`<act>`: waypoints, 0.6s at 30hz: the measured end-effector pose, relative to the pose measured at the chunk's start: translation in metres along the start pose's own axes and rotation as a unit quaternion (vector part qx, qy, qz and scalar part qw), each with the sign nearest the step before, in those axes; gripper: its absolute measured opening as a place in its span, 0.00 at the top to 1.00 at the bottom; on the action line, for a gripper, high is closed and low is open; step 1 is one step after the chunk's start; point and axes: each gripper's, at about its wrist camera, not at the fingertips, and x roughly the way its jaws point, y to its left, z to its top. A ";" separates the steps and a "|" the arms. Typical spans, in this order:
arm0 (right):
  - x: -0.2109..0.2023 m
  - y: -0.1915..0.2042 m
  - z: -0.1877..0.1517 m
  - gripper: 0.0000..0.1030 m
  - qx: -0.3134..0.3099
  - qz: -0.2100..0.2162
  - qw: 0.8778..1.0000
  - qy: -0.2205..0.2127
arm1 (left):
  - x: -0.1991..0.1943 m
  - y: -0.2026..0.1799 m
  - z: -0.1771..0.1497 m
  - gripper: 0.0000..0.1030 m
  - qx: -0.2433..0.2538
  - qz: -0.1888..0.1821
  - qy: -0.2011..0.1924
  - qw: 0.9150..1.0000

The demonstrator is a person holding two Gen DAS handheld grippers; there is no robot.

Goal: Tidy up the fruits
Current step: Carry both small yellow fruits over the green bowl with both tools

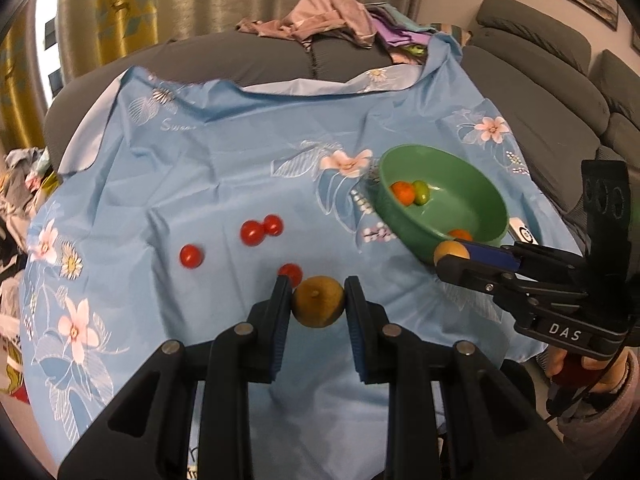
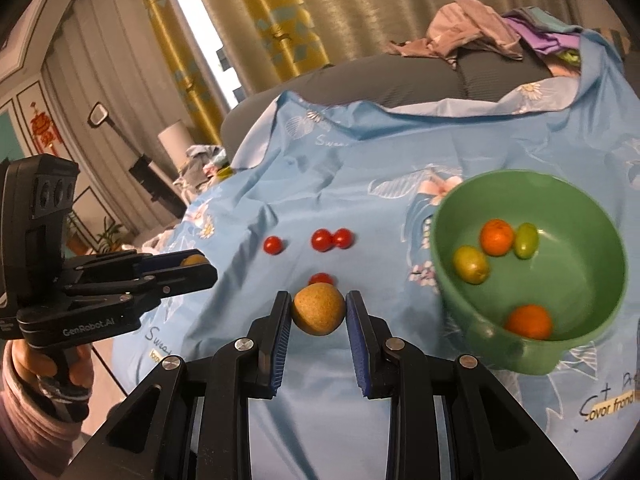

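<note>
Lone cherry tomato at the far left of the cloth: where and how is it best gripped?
Probably across the widest middle of the lone cherry tomato, coming from above with one finger on each side. It is small and round and may roll on the blue floral cloth. It sits apart from the touching tomato pair.

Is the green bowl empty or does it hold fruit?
Not empty. The green bowl holds four small fruits: two orange, two greenish.

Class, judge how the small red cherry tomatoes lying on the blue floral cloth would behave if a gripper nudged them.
The small red cherry tomatoes look round and glossy, so they would probably roll and slip. The blue floral cloth is wrinkled, so its folds may stop them. They likely bruise if squeezed.
</note>
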 end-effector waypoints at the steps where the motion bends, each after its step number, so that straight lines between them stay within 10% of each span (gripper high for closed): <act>1: -0.002 -0.003 0.000 0.71 0.003 -0.003 1.000 -0.002 | 0.001 -0.002 0.002 0.74 0.003 -0.003 0.000 1.000; 18: -0.023 -0.068 0.003 0.71 0.061 -0.076 0.995 -0.034 | 0.059 -0.069 0.050 0.74 0.056 -0.095 0.005 0.994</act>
